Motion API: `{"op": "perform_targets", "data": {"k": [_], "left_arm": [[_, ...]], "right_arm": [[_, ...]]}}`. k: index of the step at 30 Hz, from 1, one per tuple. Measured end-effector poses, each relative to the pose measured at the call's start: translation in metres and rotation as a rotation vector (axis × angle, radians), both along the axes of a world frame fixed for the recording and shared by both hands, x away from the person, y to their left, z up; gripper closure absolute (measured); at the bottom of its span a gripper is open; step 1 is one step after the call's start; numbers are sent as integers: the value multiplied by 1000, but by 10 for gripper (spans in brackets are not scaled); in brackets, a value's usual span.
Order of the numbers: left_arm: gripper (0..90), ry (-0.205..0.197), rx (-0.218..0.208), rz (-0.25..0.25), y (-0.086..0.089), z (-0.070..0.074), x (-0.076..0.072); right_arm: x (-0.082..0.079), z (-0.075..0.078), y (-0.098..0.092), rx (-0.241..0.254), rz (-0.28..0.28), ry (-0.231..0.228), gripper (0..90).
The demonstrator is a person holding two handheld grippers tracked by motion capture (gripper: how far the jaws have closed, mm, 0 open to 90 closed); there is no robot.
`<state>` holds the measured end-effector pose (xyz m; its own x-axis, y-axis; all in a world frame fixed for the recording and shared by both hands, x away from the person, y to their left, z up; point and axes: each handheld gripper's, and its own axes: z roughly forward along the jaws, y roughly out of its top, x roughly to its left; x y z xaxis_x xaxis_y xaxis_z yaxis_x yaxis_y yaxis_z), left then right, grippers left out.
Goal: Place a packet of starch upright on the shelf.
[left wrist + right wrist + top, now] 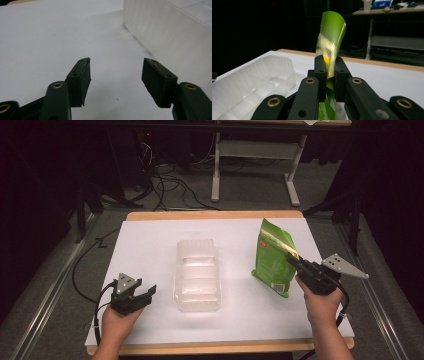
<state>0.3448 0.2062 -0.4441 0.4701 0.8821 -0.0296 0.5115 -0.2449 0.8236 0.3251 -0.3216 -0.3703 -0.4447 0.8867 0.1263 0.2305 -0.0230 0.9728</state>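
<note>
Green bag pinched upright in the right claw; left claw gapes wide.

My left gripper hangs low over the white table sheet, its two black jaws spread wide with nothing between them, and the frosted wall of a clear plastic container stands just ahead to the right.

Green pouch lower part hidden behind right tongs; print blurred. Clear tray cut off by frame edge.
</note>
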Motion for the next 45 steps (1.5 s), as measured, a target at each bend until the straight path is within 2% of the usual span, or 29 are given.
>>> {"op": "perform_targets", "data": {"k": [2, 4, 11, 15, 21, 24, 25, 27, 29, 30, 31, 32, 35, 36, 37, 38, 39, 41, 42, 45], "left_arm": [[407, -4, -3, 3, 0, 0, 0], [406, -5, -4, 4, 0, 0, 0], [407, -4, -4, 1, 0, 0, 0], [407, -2, -1, -3, 0, 0, -1], [406, -1, -1, -2, 0, 0, 0], [404, 0, -1, -2, 0, 0, 0], [404, -2, -7, -2, 0, 0, -1], [404, -5, -9, -4, -1, 1, -1], [403, -16, -14, -6, -2, 3, -3], [404, -16, -14, -6, -2, 3, -3], [404, -29, -21, -12, -4, 6, -6], [404, -29, -21, -12, -4, 6, -6], [404, -51, -21, -28, -10, 10, -10], [404, -59, -16, -33, -12, 11, -11], [404, -64, -12, -37, -14, 12, -12], [404, -71, -2, -42, -16, 12, -13], [404, -71, -2, -42, -16, 12, -13], [404, -62, 5, -36, -15, 10, -11], [404, -62, 5, -36, -15, 10, -11], [404, -50, -3, -21, -10, 8, -9]], "right_arm": [[0, 0, 0, 2, -17, -11, 851], [0, -5, 0, -14, -33, 4, 851], [-6, -14, -3, -18, -16, 14, 830], [-7, -18, -4, -7, -1, 26, 783], [0, -29, -2, -25, 24, 90, 655], [2, -31, 0, -33, 29, 114, 631], [4, -35, 2, -56, 30, 132, 628], [5, -36, 2, -64, 30, 136, 630], [8, -39, 2, -65, 26, 152, 685], [8, -39, 2, -65, 26, 152, 685], [8, -39, 1, -68, 23, 156, 778], [8, -39, 1, -68, 23, 156, 778], [9, -37, 1, -78, 15, 162, 876], [9, -36, 1, -80, 18, 155, 877], [9, -34, 1, -77, 30, 151, 877], [9, -29, 3, -78, 61, 127, 878], [9, -29, 3, -78, 61, 127, 878], [7, -20, 11, -56, 111, 98, 878], [7, -20, 11, -56, 111, 98, 878], [7, -13, 19, -39, 168, 79, 878]]}}
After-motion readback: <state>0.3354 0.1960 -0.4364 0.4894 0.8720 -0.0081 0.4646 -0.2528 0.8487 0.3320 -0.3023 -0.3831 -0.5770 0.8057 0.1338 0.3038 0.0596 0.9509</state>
